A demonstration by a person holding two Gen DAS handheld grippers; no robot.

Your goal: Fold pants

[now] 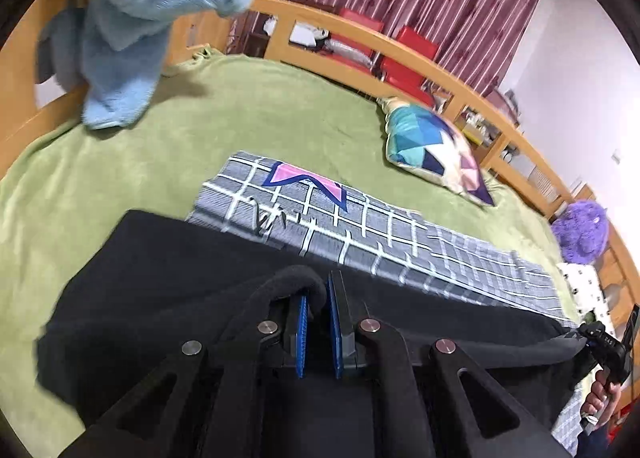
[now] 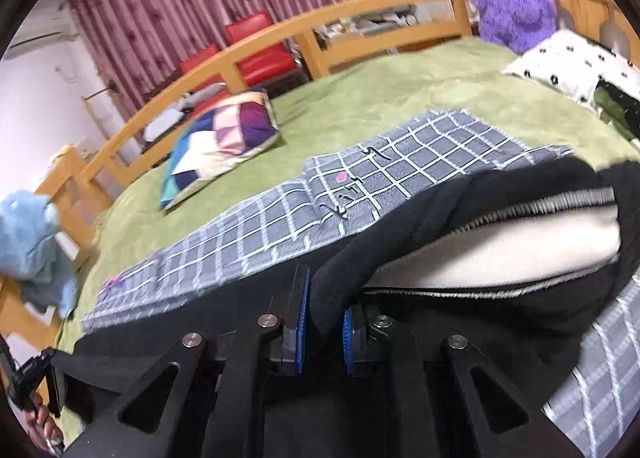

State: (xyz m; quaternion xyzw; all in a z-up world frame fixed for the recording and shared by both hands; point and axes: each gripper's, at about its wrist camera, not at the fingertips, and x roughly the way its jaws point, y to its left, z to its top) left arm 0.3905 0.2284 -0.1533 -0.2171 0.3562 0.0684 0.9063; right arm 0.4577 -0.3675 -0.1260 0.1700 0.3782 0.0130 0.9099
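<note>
Far to my left a pale blue plush toy (image 1: pixel 132 25) slumps against the wooden bed rail (image 1: pixel 400 53), its lower end resting on the green blanket (image 1: pixel 248 117). Moving right along the blanket, a grey checked sheet (image 1: pixel 360 225) lies flat, with a pink and blue shape printed on it. The black pants (image 1: pixel 168 282) lie across the near edge of that sheet, spread out along the bed from one of my claws to the other.

My left gripper (image 1: pixel 318 322) pinches a raised fold of the pants between its blue pads (image 1: pixel 302 334); the jaws stand narrow, with cloth looped over the left finger and filling the gap.

Further right, beyond the sheet, a patchwork cushion (image 1: pixel 436 149) in blue, white and purple sits near the rail.

My right gripper (image 2: pixel 324 322) grips the waist end of the pants; its jaws are closed on a thick bunch of black fabric, which hangs slightly lifted. Just right of the bunch the waist gapes, showing a pale fleece lining (image 2: pixel 500 246) and a grey ribbed band.

Beyond it, at the far right, a white pillow (image 2: pixel 568 61) with small black marks rests on the blanket, and a purple furry toy (image 2: pixel 512 5) sits behind it against the headboard.
</note>
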